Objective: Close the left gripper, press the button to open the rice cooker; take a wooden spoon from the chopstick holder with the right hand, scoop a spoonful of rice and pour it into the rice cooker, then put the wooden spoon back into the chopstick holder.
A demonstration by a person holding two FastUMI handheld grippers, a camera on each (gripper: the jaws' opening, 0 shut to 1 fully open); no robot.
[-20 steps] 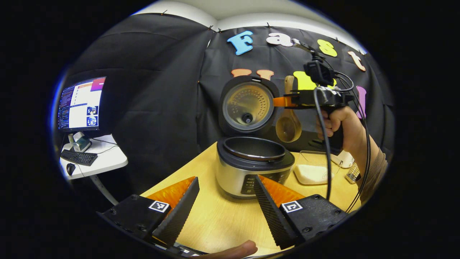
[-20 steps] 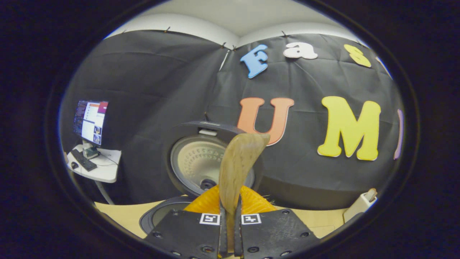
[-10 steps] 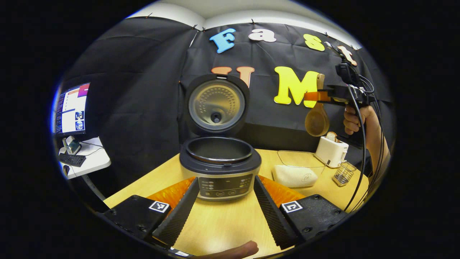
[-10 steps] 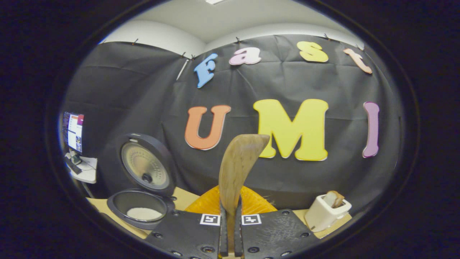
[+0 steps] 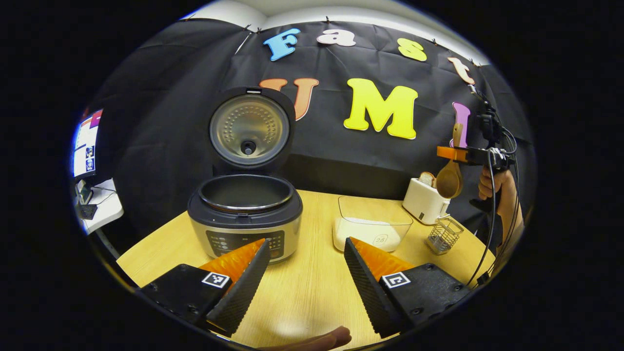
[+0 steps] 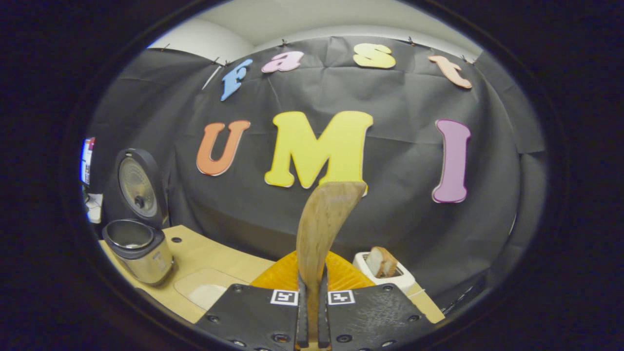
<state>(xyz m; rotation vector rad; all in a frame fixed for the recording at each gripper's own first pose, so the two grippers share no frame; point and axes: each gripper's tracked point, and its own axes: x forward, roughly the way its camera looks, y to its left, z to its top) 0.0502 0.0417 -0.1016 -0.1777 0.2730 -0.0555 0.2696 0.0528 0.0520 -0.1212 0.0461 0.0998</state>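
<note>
- Gripping the wooden spoon [image 6: 321,234] by its handle, the right gripper [image 6: 312,312] has both fingers pressed against it, with the bowl rising above the fingertips in the right gripper view.
- In the left gripper view that gripper [image 5: 456,153] is held in a hand [image 5: 490,183] high at the far right, the spoon [image 5: 449,179] hanging bowl-down above the toaster [image 5: 423,200] and the wire chopstick holder [image 5: 442,236].
- The left gripper [image 5: 304,273] hovers low over the worktop [image 5: 312,282], fingers spread wide and holding nothing.
- The rice cooker [image 5: 245,214] stands with its lid [image 5: 249,129] up.
- A clear container of rice [image 5: 370,226] sits between the cooker and the toaster.
</note>
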